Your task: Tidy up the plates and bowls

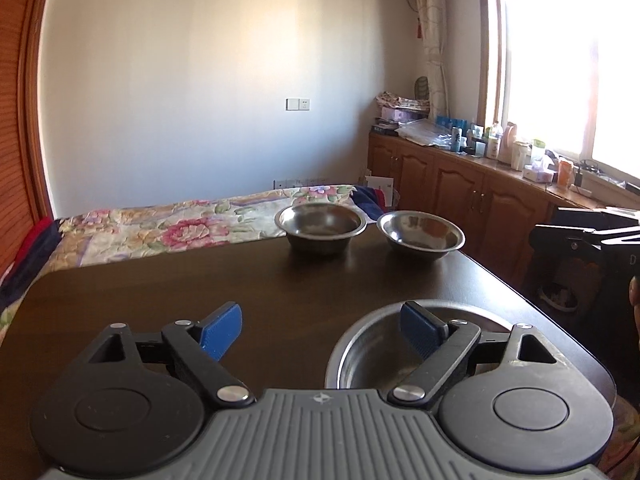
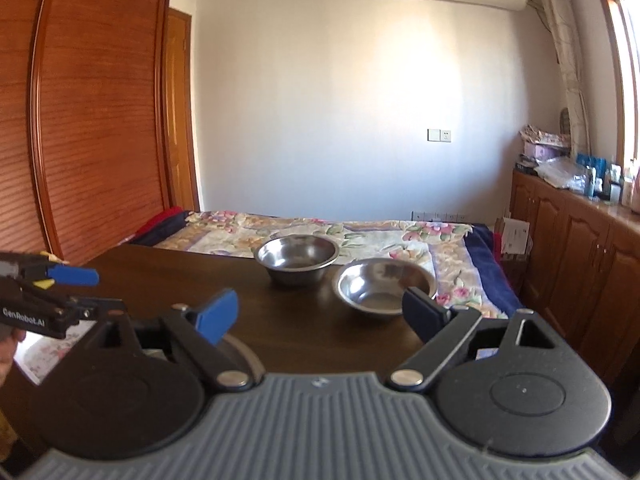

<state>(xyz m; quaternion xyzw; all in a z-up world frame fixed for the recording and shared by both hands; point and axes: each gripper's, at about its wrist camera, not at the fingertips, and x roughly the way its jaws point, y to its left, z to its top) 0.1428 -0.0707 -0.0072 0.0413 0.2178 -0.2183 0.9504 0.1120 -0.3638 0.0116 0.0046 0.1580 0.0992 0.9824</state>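
Three steel bowls sit on the dark worktop. The deep bowl and the shallow bowl stand side by side, apart, at the far edge by the flowered bed, the shallow one nearest the far right corner. The third bowl lies near, close to the right edge. Bare worktop stretches left and between them. The left tongs hover level, spread wide, right finger over the near bowl. The right tongs likewise gape wide, empty, aimed at the far bowls.
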